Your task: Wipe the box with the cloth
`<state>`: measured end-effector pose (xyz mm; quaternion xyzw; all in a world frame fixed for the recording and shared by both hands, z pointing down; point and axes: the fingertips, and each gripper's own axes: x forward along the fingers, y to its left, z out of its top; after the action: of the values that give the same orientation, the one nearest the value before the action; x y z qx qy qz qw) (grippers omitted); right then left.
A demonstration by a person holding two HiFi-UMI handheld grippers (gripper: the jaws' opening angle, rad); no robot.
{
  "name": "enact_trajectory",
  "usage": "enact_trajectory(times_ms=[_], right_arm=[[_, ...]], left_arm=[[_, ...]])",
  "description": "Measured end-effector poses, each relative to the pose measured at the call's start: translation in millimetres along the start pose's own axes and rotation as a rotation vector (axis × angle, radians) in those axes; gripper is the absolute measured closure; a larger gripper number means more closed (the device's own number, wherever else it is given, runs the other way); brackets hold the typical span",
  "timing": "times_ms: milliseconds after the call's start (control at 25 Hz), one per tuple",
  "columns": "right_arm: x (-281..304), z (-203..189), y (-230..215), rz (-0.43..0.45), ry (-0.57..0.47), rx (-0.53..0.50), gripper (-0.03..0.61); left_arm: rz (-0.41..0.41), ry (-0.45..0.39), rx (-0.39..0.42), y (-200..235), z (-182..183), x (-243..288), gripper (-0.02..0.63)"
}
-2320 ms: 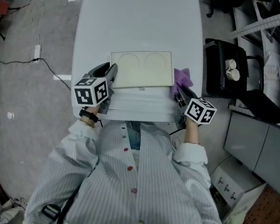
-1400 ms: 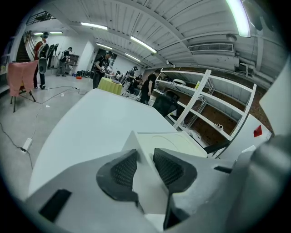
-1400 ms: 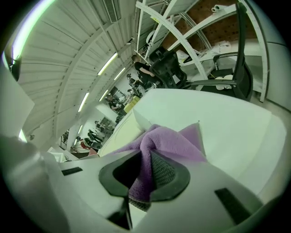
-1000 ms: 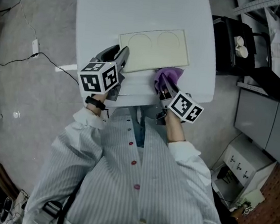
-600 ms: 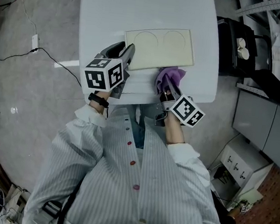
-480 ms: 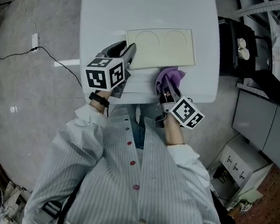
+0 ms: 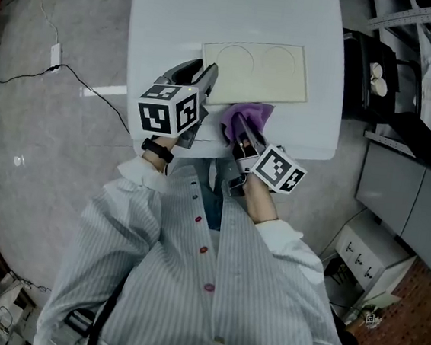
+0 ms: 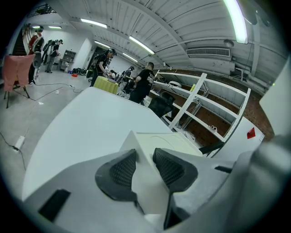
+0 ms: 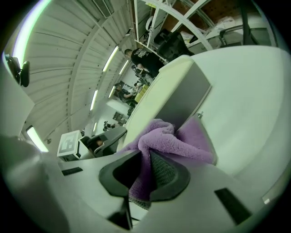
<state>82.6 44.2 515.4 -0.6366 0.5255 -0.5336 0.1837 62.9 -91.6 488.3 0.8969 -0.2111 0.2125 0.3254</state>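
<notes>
A flat cream box (image 7: 254, 72) with two round outlines on its lid lies on the white table (image 7: 233, 9). My left gripper (image 7: 208, 81) is at its near left corner. In the left gripper view the box (image 8: 166, 140) has that corner between the two pads, and the left gripper (image 8: 144, 155) is shut on it. My right gripper (image 7: 238, 137) is shut on a purple cloth (image 7: 246, 117), which presses against the box's near side. In the right gripper view the cloth (image 9: 166, 139) bulges out of the right gripper (image 9: 146, 166) against the box's grey side wall (image 9: 182, 102).
The table's near edge runs just under both grippers. A black chair (image 7: 383, 74) stands to the table's right, with a white cabinet (image 7: 364, 249) nearer. A cable (image 7: 65, 75) trails on the floor at left. White shelving (image 8: 195, 100) and people (image 8: 145, 82) stand far behind.
The right gripper took the cloth from the box's right end and has slid it left along the near side. The left gripper stays at the box's left corner.
</notes>
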Motion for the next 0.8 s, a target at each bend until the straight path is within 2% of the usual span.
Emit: enact_trajectory(times_ms=[160,360,520,640,800], right_arm=[[20,-27,19,0.055,0.106,-0.031,0.522],[27,-37,22,0.081,0.162,-0.035,0.522],[34,-51,30,0.127,0.252,-0.050,0.522],[39,-62,36,0.159,0.326,-0.079,0.522],[31,-60,38,0.184,0.365,-0.135,0.520]], left_arm=[[-0.008,0.000,-0.005,-1,0,0,0.494],[-0.021,0.004,-0.005,-1,-1,-2,0.494],[-0.031,0.009,0.000,-3,-1,-1,0.492],[-0.034,0.009,0.005,-2,0,-1,0.491],[-0.032,0.005,0.007,0,0,-1,0.491]])
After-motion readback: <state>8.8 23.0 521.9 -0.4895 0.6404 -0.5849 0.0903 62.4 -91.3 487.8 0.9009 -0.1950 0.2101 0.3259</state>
